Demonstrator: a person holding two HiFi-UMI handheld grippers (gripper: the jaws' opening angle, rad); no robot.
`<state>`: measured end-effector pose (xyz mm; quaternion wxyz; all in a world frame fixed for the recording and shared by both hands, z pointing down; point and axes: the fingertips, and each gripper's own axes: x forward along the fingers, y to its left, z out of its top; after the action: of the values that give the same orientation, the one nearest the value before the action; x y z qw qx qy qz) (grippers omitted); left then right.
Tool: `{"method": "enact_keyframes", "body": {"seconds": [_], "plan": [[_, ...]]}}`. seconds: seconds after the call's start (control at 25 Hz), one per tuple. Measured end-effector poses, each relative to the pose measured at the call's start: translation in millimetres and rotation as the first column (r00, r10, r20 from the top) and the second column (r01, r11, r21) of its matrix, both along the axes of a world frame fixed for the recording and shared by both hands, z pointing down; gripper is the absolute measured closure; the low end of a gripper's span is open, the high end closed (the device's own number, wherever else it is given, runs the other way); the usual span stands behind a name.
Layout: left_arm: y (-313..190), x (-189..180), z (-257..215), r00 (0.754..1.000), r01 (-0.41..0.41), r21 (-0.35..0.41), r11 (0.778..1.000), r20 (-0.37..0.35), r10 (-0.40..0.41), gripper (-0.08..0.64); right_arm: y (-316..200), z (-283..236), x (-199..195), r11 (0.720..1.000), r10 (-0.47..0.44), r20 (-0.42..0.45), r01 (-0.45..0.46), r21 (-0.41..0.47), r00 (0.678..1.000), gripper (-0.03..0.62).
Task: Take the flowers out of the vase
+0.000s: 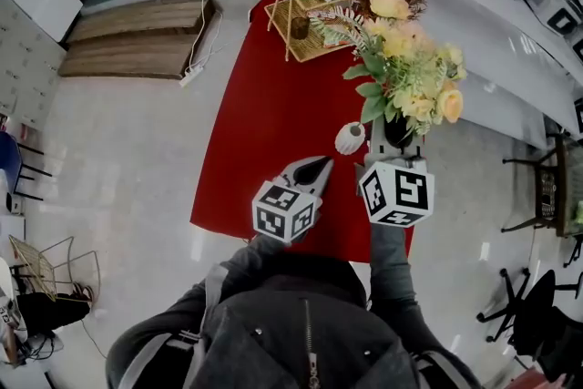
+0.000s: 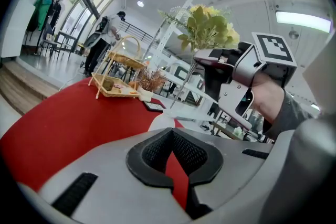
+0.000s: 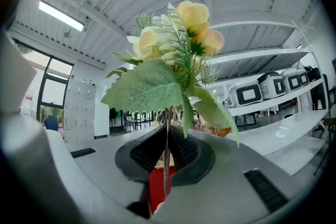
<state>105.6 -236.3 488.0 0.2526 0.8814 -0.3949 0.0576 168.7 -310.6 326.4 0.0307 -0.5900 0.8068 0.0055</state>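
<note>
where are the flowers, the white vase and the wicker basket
flowers (image 1: 405, 73), head view, middle of the bunch
white vase (image 1: 350, 138), head view, its side
wicker basket (image 1: 282, 21), head view, lower tray's rim

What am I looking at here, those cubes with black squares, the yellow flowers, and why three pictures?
No robot: a person holds a two-jaw gripper in each hand; the marked cubes are parts of them. The head view looks down from the person's head; the other two cameras ride on the grippers, looking along their jaws. On the red cloth stand a small white vase and a wicker basket. The right gripper is clamped on the stems of the yellow flowers, beside the vase. The left gripper is shut and holds nothing.
</note>
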Motion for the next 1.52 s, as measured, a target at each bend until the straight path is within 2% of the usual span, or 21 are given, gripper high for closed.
{"method": "enact_keyframes", "body": {"seconds": [0.2, 0.36, 1.04, 1.52], "plan": [[0, 1, -1, 1.0, -0.011, 0.003, 1.0, 0.004, 0.011, 0.552, 8, -18, 7, 1.0, -0.016, 0.035, 0.016, 0.015, 0.999, 0.565], [3, 5, 0, 1.0, -0.027, 0.0, 1.0, 0.006, 0.027, 0.552, 24, -13, 19, 1.0, -0.013, 0.029, 0.013, -0.001, 0.999, 0.565], [14, 13, 16, 0.997, -0.07, -0.038, 0.997, 0.014, 0.071, 0.552, 86, 86, 54, 0.99, 0.072, -0.001, -0.071, -0.122, 0.997, 0.565], [18, 18, 14, 0.997, -0.075, -0.04, 0.996, 0.007, 0.075, 0.552, 99, 119, 60, 0.98, 0.105, 0.015, -0.101, -0.172, 0.994, 0.565]]}}
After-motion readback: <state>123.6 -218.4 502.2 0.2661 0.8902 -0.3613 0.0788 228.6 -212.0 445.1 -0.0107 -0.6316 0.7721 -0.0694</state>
